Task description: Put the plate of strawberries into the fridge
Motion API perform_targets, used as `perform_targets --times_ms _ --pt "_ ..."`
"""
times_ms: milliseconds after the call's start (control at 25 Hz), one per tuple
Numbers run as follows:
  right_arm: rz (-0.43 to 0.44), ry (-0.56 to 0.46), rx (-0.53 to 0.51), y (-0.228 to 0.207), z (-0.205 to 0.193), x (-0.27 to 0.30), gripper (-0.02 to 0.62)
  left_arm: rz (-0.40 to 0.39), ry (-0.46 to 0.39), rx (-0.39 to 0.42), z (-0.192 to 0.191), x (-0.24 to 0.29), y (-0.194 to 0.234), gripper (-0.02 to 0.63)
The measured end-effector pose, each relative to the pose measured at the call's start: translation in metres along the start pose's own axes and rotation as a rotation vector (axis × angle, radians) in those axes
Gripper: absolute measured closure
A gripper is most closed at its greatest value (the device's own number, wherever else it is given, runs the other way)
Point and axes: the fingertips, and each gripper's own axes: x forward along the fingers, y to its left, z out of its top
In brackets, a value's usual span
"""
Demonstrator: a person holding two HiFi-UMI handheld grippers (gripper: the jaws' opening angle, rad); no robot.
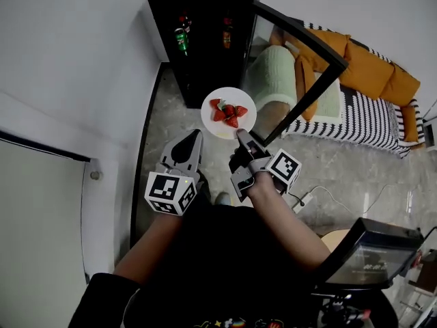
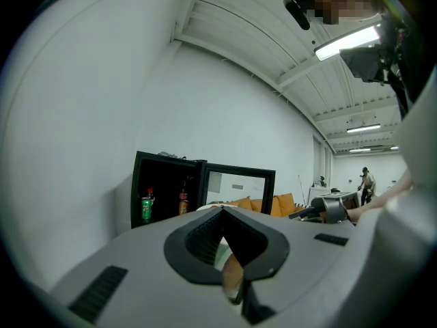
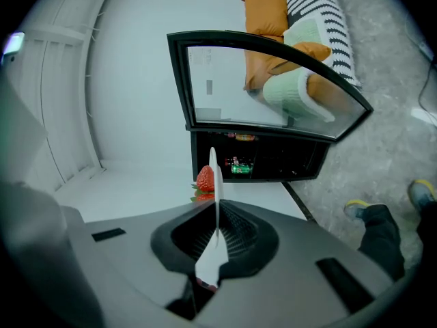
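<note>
A white plate (image 1: pixel 240 103) with several red strawberries (image 1: pixel 229 112) hangs in the air in front of the black fridge (image 1: pixel 205 46), whose glass door (image 1: pixel 300 67) stands open to the right. My right gripper (image 1: pixel 240 136) is shut on the plate's near rim. In the right gripper view the plate (image 3: pixel 214 176) shows edge-on between the jaws of the right gripper (image 3: pixel 216 214), with a strawberry (image 3: pixel 205 178) to its left. My left gripper (image 1: pixel 197 135) is just left of the plate, shut and holding nothing; in its own view the left gripper (image 2: pixel 225 219) faces the fridge (image 2: pixel 164 186).
A green can (image 1: pixel 181 41) and a bottle (image 1: pixel 226 33) stand on the fridge's shelf. An orange sofa (image 1: pixel 372 70) with a striped blanket lies beyond the door. A cable (image 1: pixel 328 191) runs over the stone floor. A white wall is at the left.
</note>
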Motion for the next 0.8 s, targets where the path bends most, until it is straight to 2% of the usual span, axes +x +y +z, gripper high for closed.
perform_targets --times_ms 440,800 --pt "0.022 0.024 -0.011 -0.001 -0.001 0.003 0.575 0.024 -0.033 0.001 -0.003 -0.004 0.003 0.603" --pt "0.047 0.02 -0.014 0.001 0.0 0.005 0.575 0.007 -0.041 0.044 0.002 -0.004 0.001 0.603"
